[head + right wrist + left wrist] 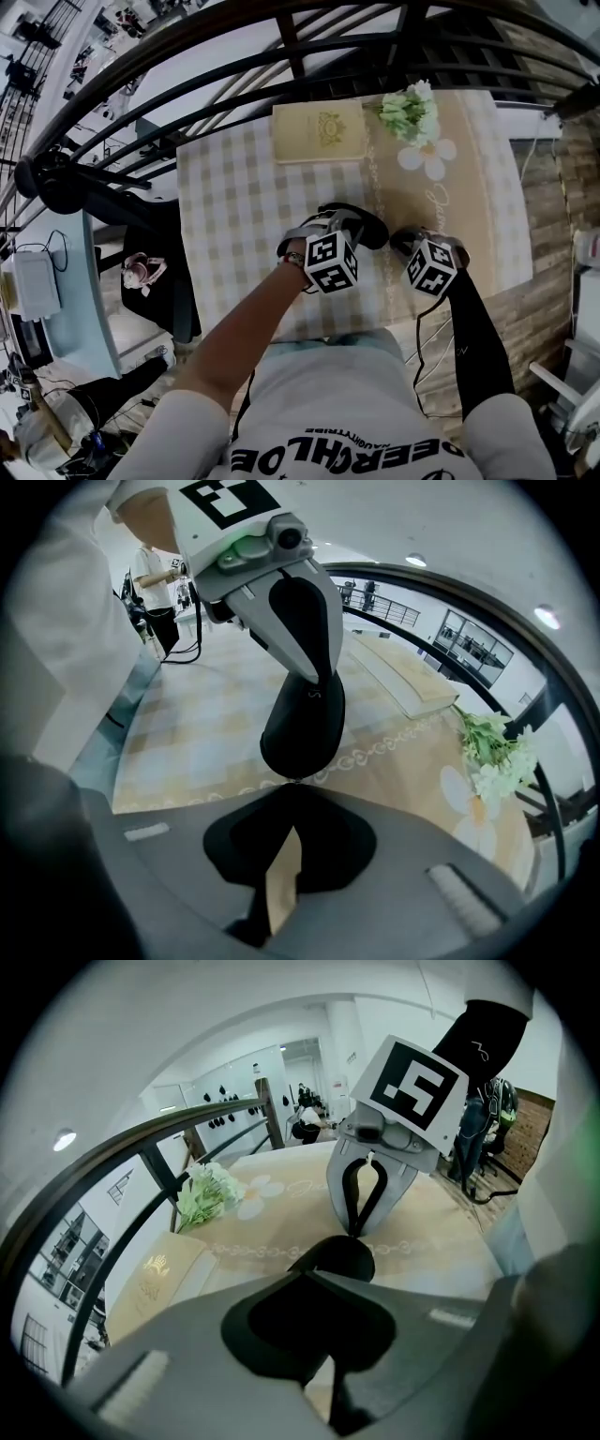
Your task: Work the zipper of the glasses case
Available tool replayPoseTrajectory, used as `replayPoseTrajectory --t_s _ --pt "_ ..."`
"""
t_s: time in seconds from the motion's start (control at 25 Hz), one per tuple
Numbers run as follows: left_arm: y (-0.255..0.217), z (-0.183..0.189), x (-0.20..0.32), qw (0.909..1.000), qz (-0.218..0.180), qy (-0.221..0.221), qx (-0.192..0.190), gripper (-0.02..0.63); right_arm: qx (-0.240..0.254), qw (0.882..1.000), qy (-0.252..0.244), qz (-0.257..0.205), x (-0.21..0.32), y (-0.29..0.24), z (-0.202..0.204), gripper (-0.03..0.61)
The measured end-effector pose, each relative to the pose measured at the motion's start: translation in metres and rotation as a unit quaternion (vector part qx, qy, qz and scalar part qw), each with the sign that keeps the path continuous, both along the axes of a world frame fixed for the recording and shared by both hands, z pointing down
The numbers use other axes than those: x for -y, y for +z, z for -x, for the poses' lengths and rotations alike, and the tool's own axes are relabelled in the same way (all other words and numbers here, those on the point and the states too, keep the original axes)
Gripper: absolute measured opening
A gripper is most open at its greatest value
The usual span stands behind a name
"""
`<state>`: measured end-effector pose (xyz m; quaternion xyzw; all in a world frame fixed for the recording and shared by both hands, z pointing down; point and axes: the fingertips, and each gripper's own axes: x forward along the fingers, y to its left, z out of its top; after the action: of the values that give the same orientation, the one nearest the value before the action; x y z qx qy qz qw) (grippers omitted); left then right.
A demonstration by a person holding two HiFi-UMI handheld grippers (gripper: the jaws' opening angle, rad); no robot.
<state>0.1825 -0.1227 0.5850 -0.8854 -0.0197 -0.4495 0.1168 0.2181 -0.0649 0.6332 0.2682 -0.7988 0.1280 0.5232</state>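
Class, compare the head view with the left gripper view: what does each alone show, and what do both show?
Head view only: the person's printed shirt. Left gripper view only: the right gripper from the front, tips closed at the end of the glasses case. Both: that black case, the cream book, the flowers and the dark railing.

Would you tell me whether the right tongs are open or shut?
Shut: the right tongs meet at their tips, at the end of the glasses case; whether they pinch its zipper pull I cannot tell.
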Motion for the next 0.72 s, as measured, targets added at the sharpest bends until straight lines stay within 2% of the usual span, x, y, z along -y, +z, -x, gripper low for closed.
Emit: replayPoseTrajectory --t_s 0.36,0.72 --pt "0.000 0.004 -0.003 0.9999 -0.003 0.012 0.001 0.011 0.004 1.000 0.019 0.002 -0.011 0.000 0.011 0.029" --pt "0.000 0.005 -0.005 0.9996 -0.013 0.026 -0.002 0.011 0.028 0.997 0.073 0.011 -0.016 0.002 0.024 0.029"
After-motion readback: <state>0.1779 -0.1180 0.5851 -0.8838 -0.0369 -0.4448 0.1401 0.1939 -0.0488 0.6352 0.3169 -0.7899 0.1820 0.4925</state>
